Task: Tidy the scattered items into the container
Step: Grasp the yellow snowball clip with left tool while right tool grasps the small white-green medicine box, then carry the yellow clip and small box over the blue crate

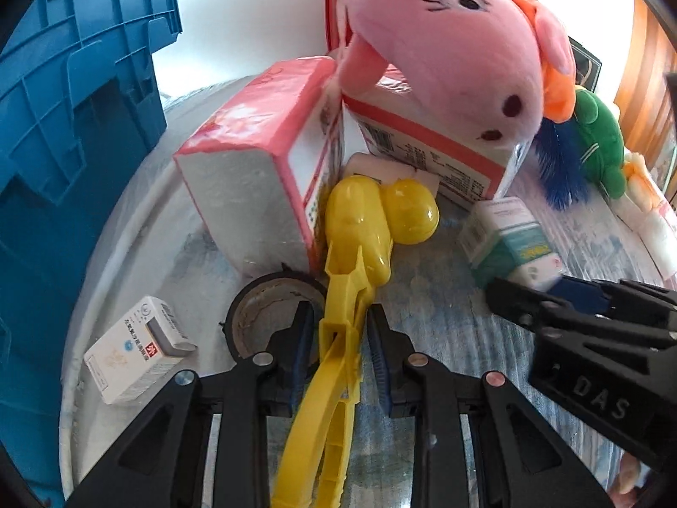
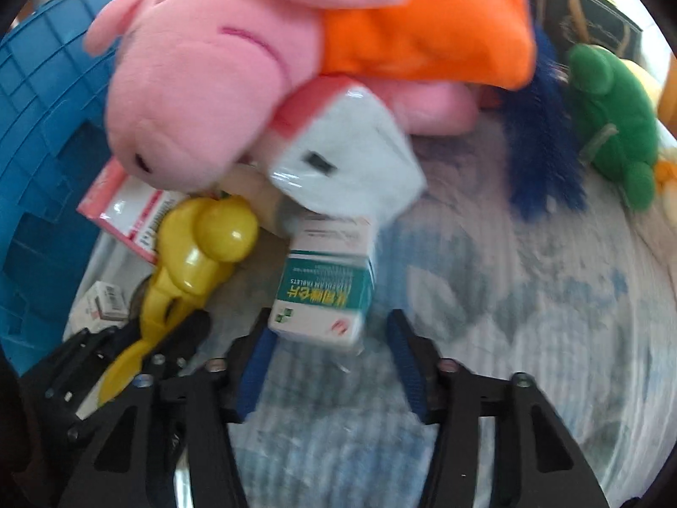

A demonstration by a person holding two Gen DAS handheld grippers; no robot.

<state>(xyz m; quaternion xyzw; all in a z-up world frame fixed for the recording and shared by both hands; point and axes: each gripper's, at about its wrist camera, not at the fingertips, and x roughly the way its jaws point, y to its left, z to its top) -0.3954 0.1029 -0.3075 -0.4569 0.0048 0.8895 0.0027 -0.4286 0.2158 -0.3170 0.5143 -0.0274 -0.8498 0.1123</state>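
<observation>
The left gripper [image 1: 340, 326] has its blue-padded fingers [image 1: 301, 351] closed on the twin handles of the yellow hard-plastic ball-scoop tongs [image 1: 359, 228], just below the hinge. That is a sound place to hold them, as squeezing both arms together should keep the cups from flapping. The tongs look light, stiff and smooth, so they could slide or pivot in the pads, since the cup end is the heavier one. Their long axis runs straight away from the camera: handle tips near the bottom edge, the two rounded cups pointing away at a pink-and-white wrapped tissue pack [image 1: 254, 139]. The shaft crosses a black roll of tape [image 1: 271, 309]. The right gripper [image 2: 330, 317] straddles a small green-and-white cardboard tablet box [image 2: 326, 288]. One pad sits against the box, but a gap shows at the other, so it does not look clamped (the picture is blurred). The box should be light and easily dented, with glossy faces, so it is best taken across its two broad sides. It lies with its long axis running away from the fingers, and its far end is tucked under a second tissue pack [image 2: 347, 148] that carries a pink plush pig [image 2: 190, 76]. All this lies on the pale blue patterned cloth [image 1: 444, 317], and the blue ribbed plastic crate [image 1: 63, 127] stands at the left, just beside the clutter.
</observation>
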